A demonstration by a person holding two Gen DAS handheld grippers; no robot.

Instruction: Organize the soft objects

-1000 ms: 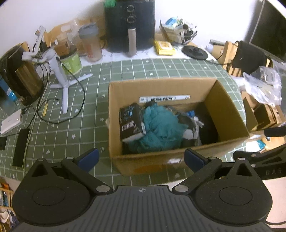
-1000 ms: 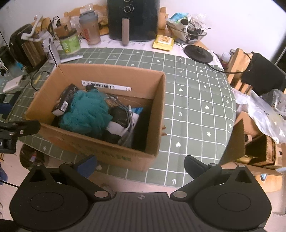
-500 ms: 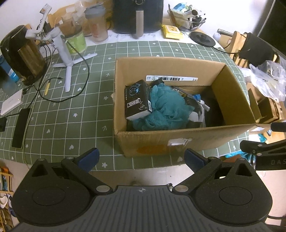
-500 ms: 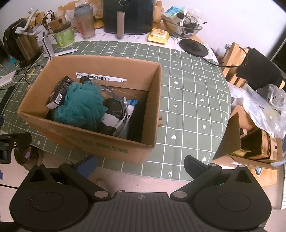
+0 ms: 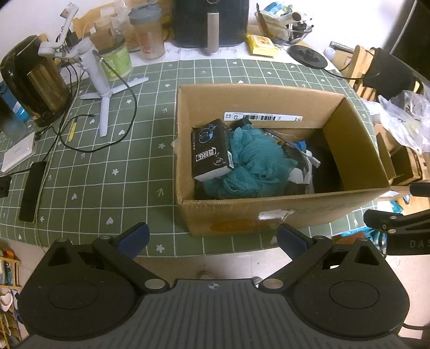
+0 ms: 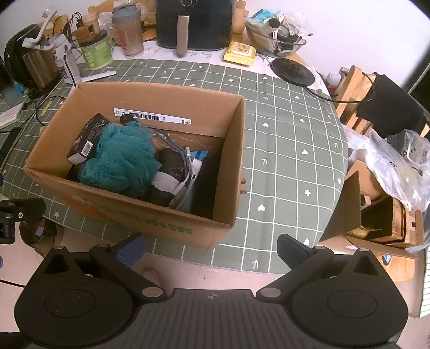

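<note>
An open cardboard box (image 5: 268, 212) stands on the green checked tablecloth near the table's front edge; it also shows in the right wrist view (image 6: 150, 214). Inside lie a teal mesh bath sponge (image 5: 252, 163) (image 6: 121, 158), a black tissue pack (image 5: 209, 150) (image 6: 86, 139), and a black-and-white bag with grey cables (image 6: 174, 171). My left gripper (image 5: 212, 239) is open and empty, held off the table's front edge, short of the box. My right gripper (image 6: 211, 248) is open and empty, also off the front edge, at the box's right corner.
At the back stand a black air fryer (image 5: 209, 21), a shaker bottle (image 5: 147, 35), a green jar (image 5: 118, 61), a black kettle (image 5: 35, 77), a white phone tripod (image 5: 96, 77) with cables. A chair and plastic bags (image 6: 397, 161) and a second box (image 6: 376, 225) are to the right.
Both grippers have pulled back and risen away from the box, so the table's front edge and the floor have come into view. Both stay open; the box's contents have not moved.
</note>
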